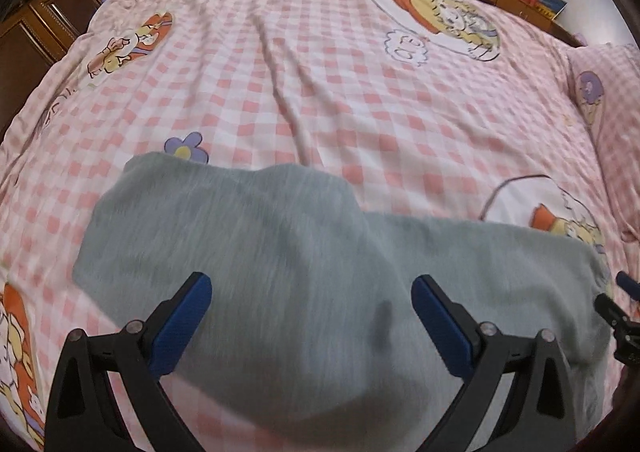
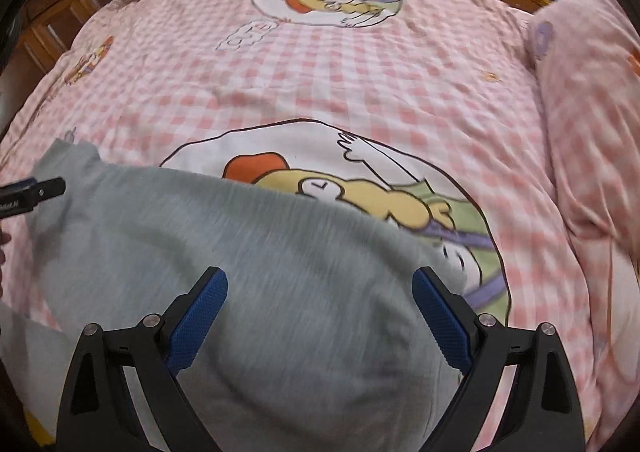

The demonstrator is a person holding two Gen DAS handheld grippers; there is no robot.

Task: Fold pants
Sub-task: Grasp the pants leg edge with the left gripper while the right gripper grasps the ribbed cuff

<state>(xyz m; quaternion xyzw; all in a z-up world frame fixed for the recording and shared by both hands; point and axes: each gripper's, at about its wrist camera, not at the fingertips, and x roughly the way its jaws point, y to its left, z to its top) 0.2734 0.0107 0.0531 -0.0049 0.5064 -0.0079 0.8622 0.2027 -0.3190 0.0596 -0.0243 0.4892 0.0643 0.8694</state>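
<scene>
Here your left gripper [image 1: 312, 288] hangs over the grey pants [image 1: 280, 252] with its blue-padded fingers [image 1: 184, 328] spread wide apart and nothing between them. Your right gripper [image 2: 320, 284] is the same: fingers [image 2: 440, 324] spread wide, gripping nothing, the grey pants [image 2: 260, 272] beneath it.

The pants lie on the pink checked bedspread [image 1: 320, 92], at the near side of the bed. Seen from the left wrist, one end of the pants reaches up and left to cover the lower edge of a purple flower print [image 1: 186, 146], while the rest stretches right as a lower band toward the tip of your right gripper [image 1: 616, 308], visible at the edge of that view. Seen from the right wrist, the pants' far edge overlaps the big cartoon print [image 2: 360, 192] on the bedspread [image 2: 360, 92], and your left gripper's tip [image 2: 36, 192] shows over the pants' left end. The cloth looks blurred in both views, so I cannot tell its seams or waistband.

A matching pillow [image 2: 592, 112] sits on the bed, far right of the pants. Dark wooden cabinets [image 1: 48, 20] stand beyond the bed, to the left.
</scene>
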